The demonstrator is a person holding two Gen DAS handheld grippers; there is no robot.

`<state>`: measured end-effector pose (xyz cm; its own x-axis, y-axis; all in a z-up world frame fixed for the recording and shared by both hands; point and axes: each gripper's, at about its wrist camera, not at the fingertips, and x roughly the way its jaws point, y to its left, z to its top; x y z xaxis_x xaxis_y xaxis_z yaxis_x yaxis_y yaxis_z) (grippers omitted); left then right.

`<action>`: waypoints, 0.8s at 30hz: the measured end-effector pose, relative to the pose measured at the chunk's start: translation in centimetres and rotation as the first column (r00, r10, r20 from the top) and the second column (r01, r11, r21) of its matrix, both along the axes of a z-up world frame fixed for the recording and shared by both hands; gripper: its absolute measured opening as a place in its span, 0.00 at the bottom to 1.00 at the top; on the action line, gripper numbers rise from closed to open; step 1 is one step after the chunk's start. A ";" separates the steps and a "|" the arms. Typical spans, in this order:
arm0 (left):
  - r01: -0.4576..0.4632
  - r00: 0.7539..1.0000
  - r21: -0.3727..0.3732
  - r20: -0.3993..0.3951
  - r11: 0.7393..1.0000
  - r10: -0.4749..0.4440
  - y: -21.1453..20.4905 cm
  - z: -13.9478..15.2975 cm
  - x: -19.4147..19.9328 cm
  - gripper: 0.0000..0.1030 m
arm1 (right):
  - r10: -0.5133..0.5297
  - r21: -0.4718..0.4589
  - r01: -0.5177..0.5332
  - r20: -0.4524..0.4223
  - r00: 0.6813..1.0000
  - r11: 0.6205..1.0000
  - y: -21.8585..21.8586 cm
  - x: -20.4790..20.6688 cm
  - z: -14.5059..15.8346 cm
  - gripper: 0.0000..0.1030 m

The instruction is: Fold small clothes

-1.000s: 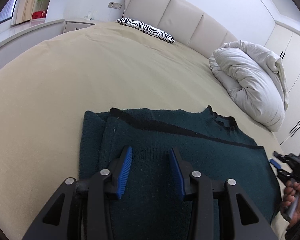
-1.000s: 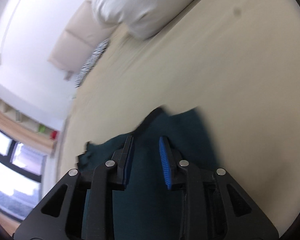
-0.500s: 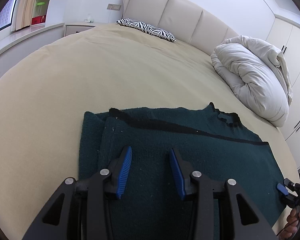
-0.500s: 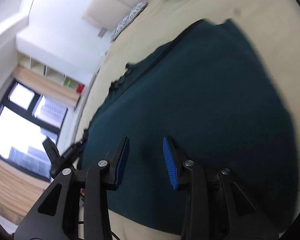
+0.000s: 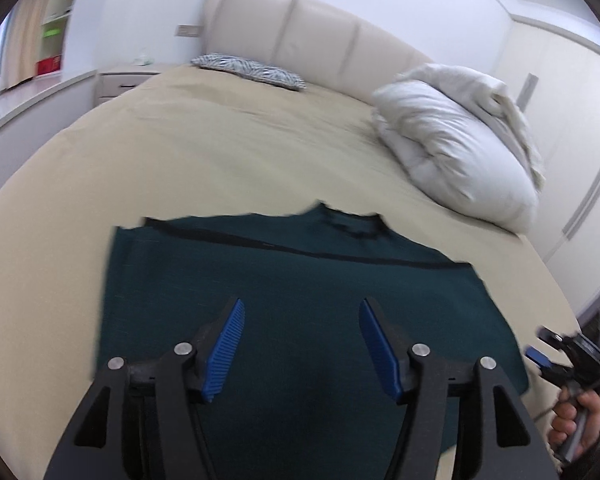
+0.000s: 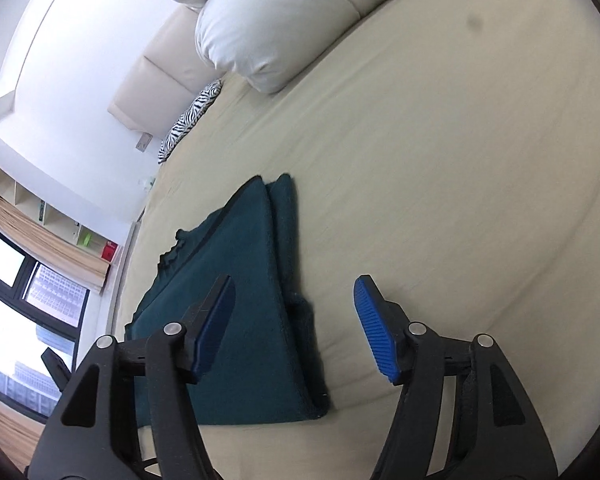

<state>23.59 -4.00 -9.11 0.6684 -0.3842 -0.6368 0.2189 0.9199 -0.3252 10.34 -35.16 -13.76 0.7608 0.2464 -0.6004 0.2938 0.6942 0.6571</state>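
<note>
A wide bed (image 5: pixel 220 152) with a beige sheet fills both views, in a bright room with white walls. A padded cream headboard (image 5: pixel 320 28) runs along its far end, with a zebra-print pillow (image 5: pixel 248 72) below it and a bundled white duvet (image 5: pixel 452 140) to one side. Shelves and a window (image 6: pixel 16 284) show at the edge.

A dark green knit garment (image 5: pixel 300 300) lies folded flat on the sheet. The left gripper (image 5: pixel 302 344) hovers above it, jaws opening, pads clear of the cloth — nothing held. The right gripper (image 6: pixel 294 328) also hangs empty, jaws opening over the garment's edge.
</note>
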 end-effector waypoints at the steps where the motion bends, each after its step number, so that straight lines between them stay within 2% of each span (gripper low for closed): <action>1: 0.032 0.999 0.003 -0.007 0.999 -0.032 -1.2 0.0 -0.3 0.64 | 0.023 0.023 -0.023 0.001 1.000 0.999 0.4 0.8 -0.4 0.59; 4: 0.073 0.997 0.011 -0.041 0.997 -0.072 -3.3 -1.0 -0.4 0.64 | 0.050 0.074 -0.046 -0.052 0.997 0.996 1.6 3.1 -2.0 0.59; 8: 0.052 0.992 0.001 -0.114 0.999 -0.051 -3.3 -3.4 0.1 0.64 | 0.048 0.099 -0.039 -0.086 0.995 0.994 2.2 4.4 -2.8 0.59; 13: 0.047 0.990 -0.013 -0.135 0.999 -0.049 -2.2 -4.9 0.7 0.64 | 0.087 0.205 -0.066 -0.094 0.992 0.977 2.7 4.4 -3.2 0.59; 16: 0.042 0.988 -0.066 -0.145 0.997 -0.052 -1.2 -5.5 0.8 0.64 | 0.088 0.261 -0.062 -0.092 0.992 0.963 3.1 4.5 -3.7 0.59; 19: 0.055 0.989 -0.037 -0.133 0.998 -0.060 -1.5 -5.6 0.6 0.63 | 0.100 0.257 -0.069 -0.112 0.989 0.964 4.1 5.1 -3.6 0.56; 21: 0.057 0.990 -0.015 -0.125 0.998 -0.058 -1.7 -5.6 0.4 0.63 | 0.097 0.230 -0.065 -0.133 0.986 0.971 4.5 5.5 -3.6 0.52; 24: 0.053 0.990 -0.022 -0.127 0.998 -0.056 -1.6 -5.7 0.4 0.63 | 0.072 0.250 -0.028 -0.166 0.984 0.968 4.2 5.8 -4.4 0.30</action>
<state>24.04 -5.59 -14.79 0.5603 -0.4303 -0.7078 0.2242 0.9014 -0.3704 16.09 -30.92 -18.20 0.6341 0.4376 -0.6375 0.3866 0.5346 0.7515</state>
